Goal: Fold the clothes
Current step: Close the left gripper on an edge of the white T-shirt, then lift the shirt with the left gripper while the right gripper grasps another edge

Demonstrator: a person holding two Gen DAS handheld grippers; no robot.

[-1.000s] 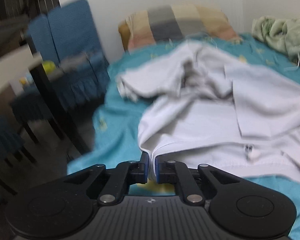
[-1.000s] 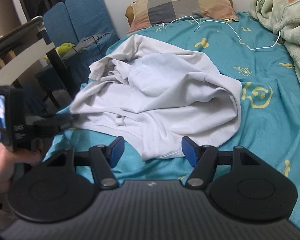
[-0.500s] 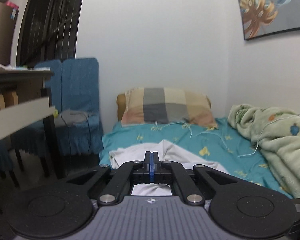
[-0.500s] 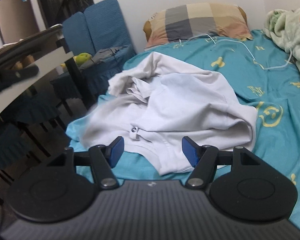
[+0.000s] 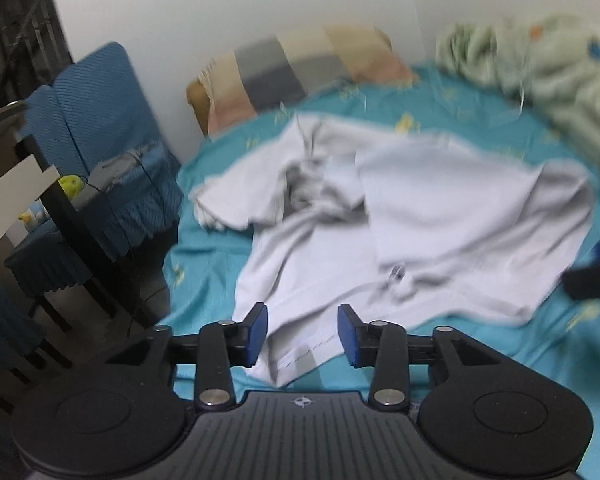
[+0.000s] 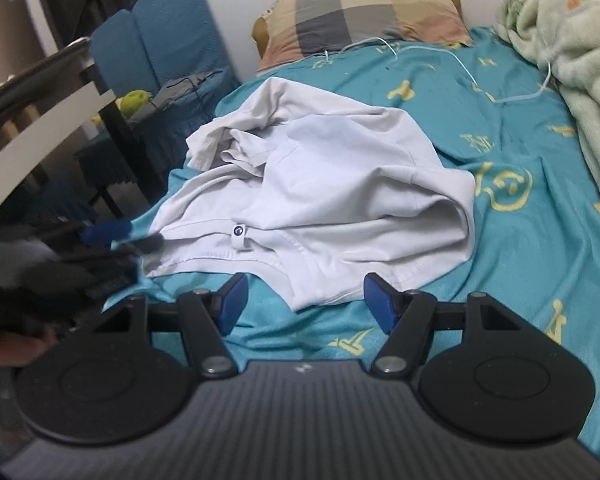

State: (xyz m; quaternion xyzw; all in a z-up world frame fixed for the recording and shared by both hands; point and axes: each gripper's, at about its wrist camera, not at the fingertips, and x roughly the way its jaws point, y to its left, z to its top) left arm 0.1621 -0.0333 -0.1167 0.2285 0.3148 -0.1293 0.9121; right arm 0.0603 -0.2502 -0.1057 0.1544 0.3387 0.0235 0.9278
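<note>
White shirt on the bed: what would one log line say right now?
shirt: crumpled on bed | left gripper: just opened, hem between pads, not pinched | right gripper: open, empty

I see one white garment [image 6: 324, 184], a shirt or jacket by the look of it, lying crumpled on the bed, toward its left side and near edge. It's unfolded, with loose folds bunched at its far left and a smoother panel lying over the middle. Its hem runs along the near side, with a small round tag [image 6: 239, 231] just above it.
</note>
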